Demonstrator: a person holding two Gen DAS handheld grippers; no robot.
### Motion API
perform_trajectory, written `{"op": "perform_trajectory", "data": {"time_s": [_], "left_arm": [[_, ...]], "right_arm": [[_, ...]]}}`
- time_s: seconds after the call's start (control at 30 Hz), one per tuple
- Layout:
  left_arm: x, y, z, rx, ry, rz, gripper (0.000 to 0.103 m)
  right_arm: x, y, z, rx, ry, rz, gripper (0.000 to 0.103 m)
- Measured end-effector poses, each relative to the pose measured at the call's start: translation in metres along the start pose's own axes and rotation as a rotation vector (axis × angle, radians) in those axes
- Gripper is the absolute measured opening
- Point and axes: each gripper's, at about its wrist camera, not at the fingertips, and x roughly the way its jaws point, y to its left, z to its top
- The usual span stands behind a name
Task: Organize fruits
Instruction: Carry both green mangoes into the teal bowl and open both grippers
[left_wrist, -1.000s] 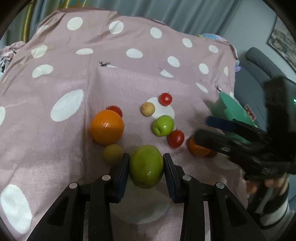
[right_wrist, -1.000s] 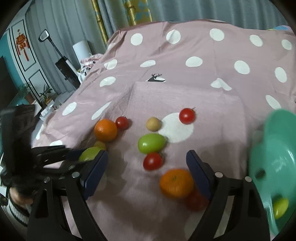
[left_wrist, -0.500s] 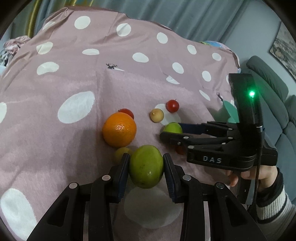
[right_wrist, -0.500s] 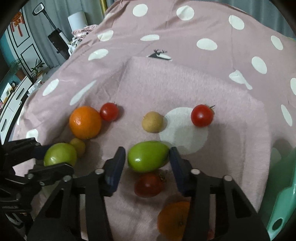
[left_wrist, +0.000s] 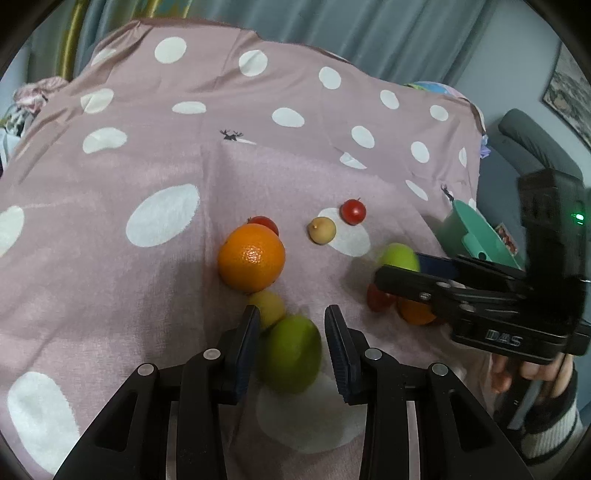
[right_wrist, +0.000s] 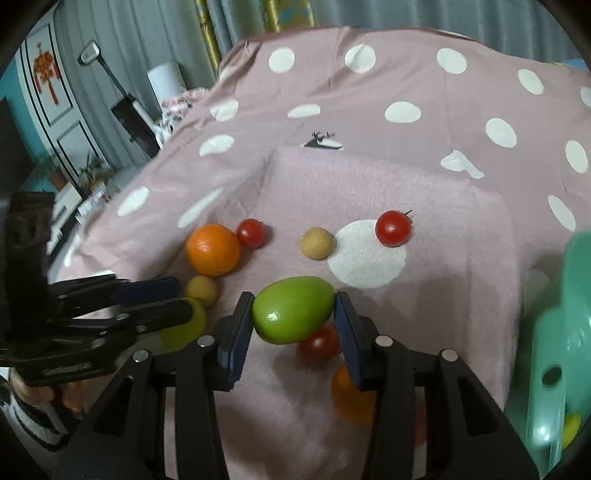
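Two grips on | left gripper (left_wrist: 290, 345) clamping a green mango (left_wrist: 291, 354) low over the spotted cloth (left_wrist: 162, 155) | right gripper (right_wrist: 294, 325) squeezing a green fruit (right_wrist: 293, 314), lifted above a red tomato (right_wrist: 317, 345) | green basket (right_wrist: 565, 332) at far right

Each fisheye camera sits close behind its own tool, looking forward and steeply down. Both views share the big orange (left_wrist: 251, 258) (right_wrist: 213, 250) ahead, seen from opposite sides.
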Motion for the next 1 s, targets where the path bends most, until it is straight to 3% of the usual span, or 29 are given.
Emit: {"op": "perform_trajectory", "data": {"time_s": [0.4, 0.7, 0.77, 1.0], "left_arm": [[0.011, -0.008, -0.004, 0.019, 0.055, -0.032, 0.036], [0.029, -0.029, -0.007, 0.134, 0.145, 0.057, 0.036], [0.032, -0.032, -0.008, 0.150, 0.135, 0.081, 0.036], [0.028, -0.031, -0.008, 0.105, 0.121, 0.094, 0.035]], "right_arm": [[-0.032, -0.004, -0.035, 0.060, -0.047, 0.039, 0.044], [-0.036, -0.017, -0.044, 0.104, -0.074, 0.083, 0.044], [-0.039, -0.017, -0.045, 0.110, -0.082, 0.091, 0.044], [-0.047, -0.026, -0.050, 0.128, -0.107, 0.099, 0.044]]}}
